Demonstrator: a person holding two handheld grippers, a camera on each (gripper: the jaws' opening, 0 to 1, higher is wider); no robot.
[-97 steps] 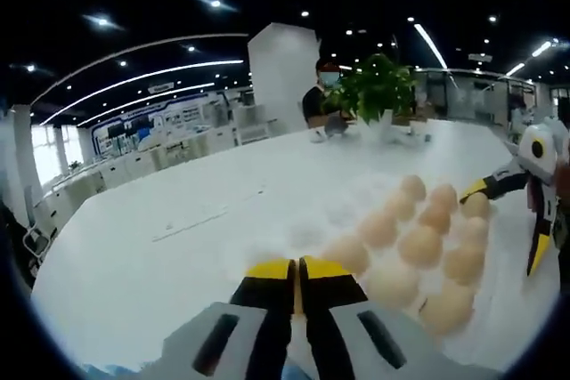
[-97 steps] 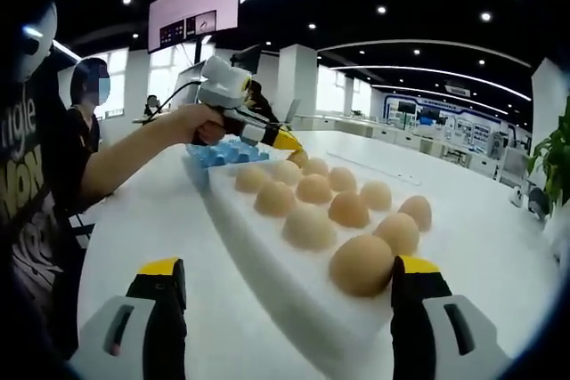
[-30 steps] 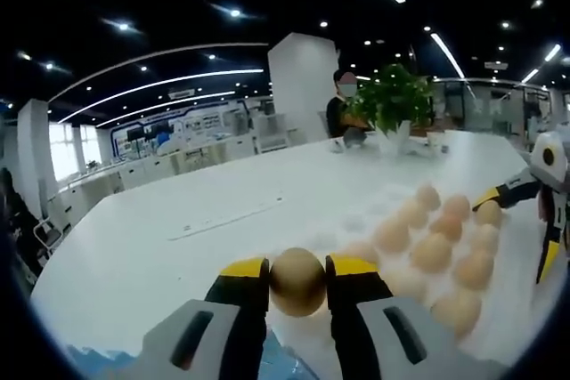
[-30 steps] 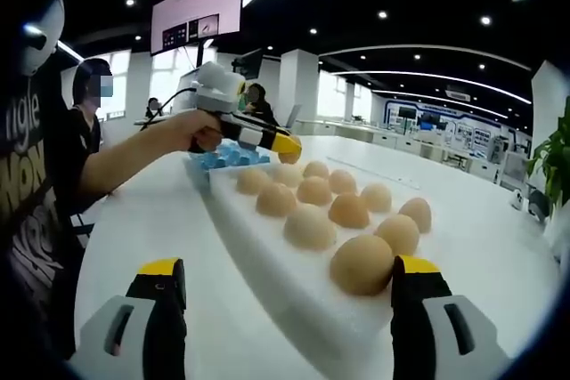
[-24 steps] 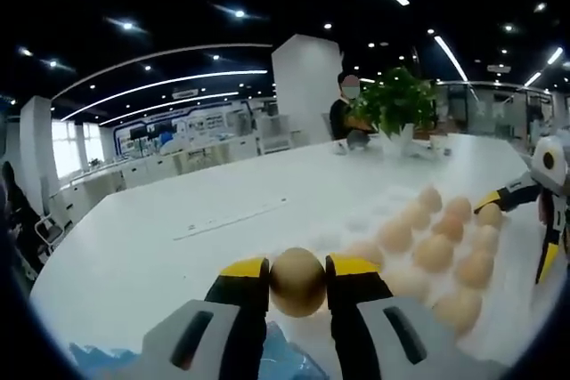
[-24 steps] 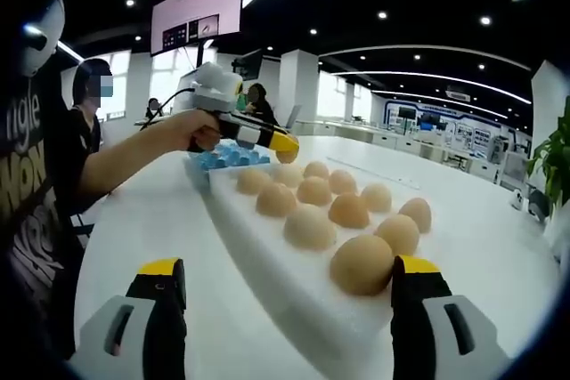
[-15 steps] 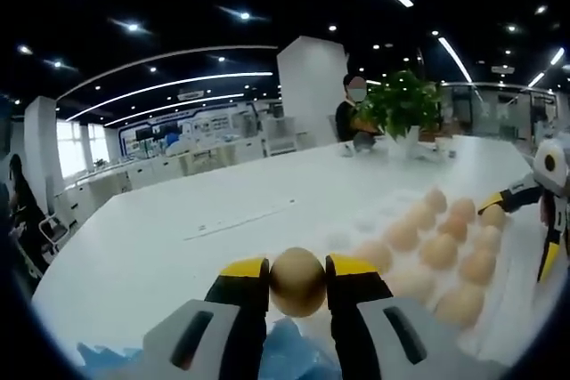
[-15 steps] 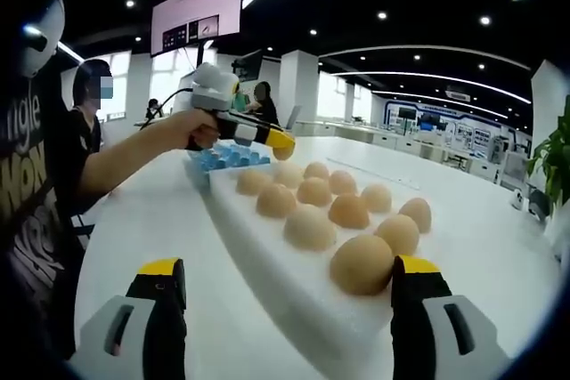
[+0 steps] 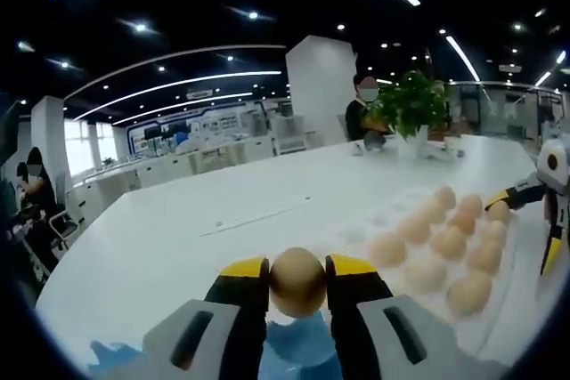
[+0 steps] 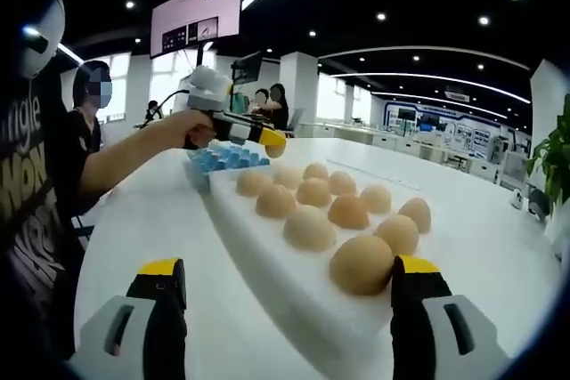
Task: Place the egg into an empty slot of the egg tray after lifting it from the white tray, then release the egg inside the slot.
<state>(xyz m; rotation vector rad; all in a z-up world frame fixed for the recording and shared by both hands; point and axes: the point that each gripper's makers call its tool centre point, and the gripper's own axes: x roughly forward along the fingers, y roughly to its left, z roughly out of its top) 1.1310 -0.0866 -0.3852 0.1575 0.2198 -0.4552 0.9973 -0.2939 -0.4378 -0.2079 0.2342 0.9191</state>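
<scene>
**Egg held over the blue tray**

My left gripper (image 9: 297,275) is clamped on an egg (image 9: 297,281), one yellow-tipped jaw on each side of it. Just beneath the egg I see the blue egg tray (image 9: 298,351) at the near edge of the table (image 9: 178,238). In the right gripper view the same gripper (image 10: 267,139), carried by a hand (image 10: 183,128), hangs above the blue tray (image 10: 223,157), which sits against the far end of the white tray (image 10: 267,255).

The white tray (image 9: 499,304) runs along the table's right side in the left gripper view, with rows of eggs (image 9: 450,242) on it. From the right gripper view I count two rows of them (image 10: 329,211), the nearest egg (image 10: 361,264) just beside my right jaw.

My right gripper (image 10: 289,295) stands wide, jaws far apart, holding nothing, at the near end of the white tray. It also shows at the right edge of the left gripper view (image 9: 539,220).

A potted plant (image 9: 411,109) stands at the table's far edge.
</scene>
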